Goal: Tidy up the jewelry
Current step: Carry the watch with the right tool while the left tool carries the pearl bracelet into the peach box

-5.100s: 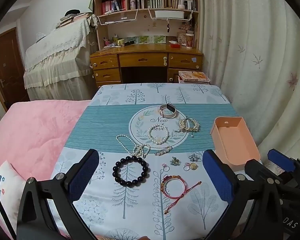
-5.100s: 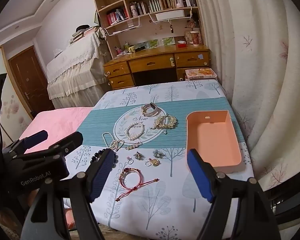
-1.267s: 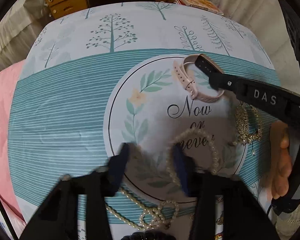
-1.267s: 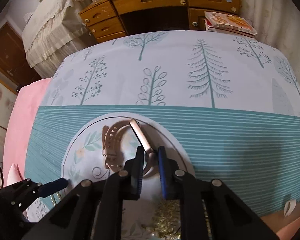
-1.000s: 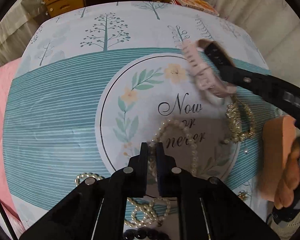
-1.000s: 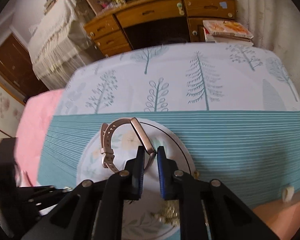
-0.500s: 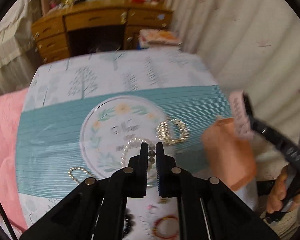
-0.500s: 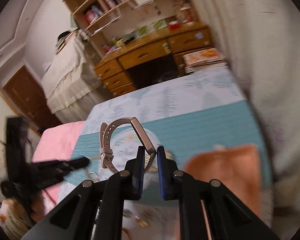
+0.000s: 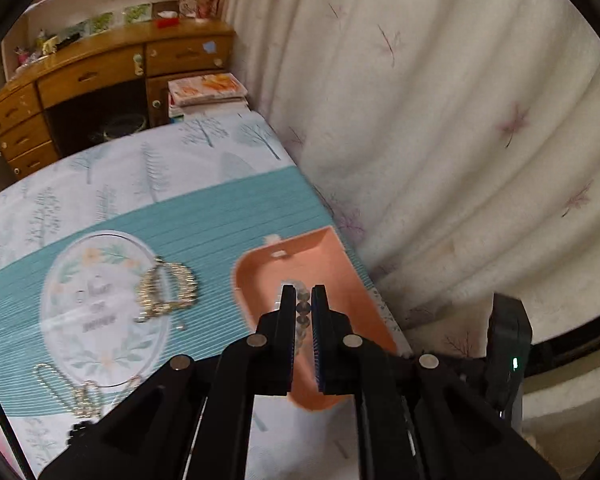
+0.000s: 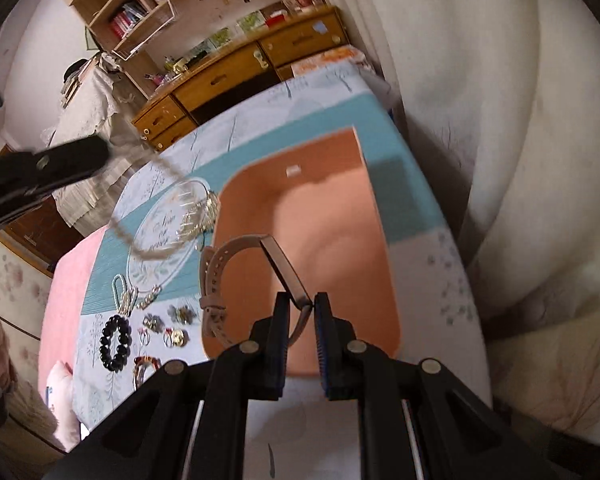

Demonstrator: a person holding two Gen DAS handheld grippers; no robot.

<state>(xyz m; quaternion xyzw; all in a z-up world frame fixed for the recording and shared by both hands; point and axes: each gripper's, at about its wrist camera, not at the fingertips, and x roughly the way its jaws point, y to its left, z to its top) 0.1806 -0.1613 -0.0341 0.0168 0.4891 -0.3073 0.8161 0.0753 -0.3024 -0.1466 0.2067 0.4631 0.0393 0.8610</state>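
Note:
My left gripper (image 9: 303,300) is shut on a pearl bracelet (image 9: 302,312), which hangs over the peach tray (image 9: 260,268) at the table's right edge. In the right wrist view the left gripper's fingers (image 10: 80,160) reach in from the left, with the pearl bracelet (image 10: 160,220) dangling blurred below them. My right gripper (image 10: 302,304) is shut on a pink-beige watch (image 10: 214,276), gripped at its dark face. The watch hangs above the near part of the peach tray (image 10: 332,200), which looks bare inside.
A gold bracelet (image 9: 168,288) lies on the round print left of the tray. A pearl necklace (image 10: 124,296), a black bead bracelet (image 10: 116,338), rings (image 10: 176,336) and brooches (image 10: 182,314) lie nearer. A curtain (image 9: 440,140) hangs right of the table; a desk (image 9: 100,76) stands behind.
Both grippers have swung right, from the round print to above the peach tray. The left one lifted the pearl bracelet off the cloth; the right one carried the watch along.

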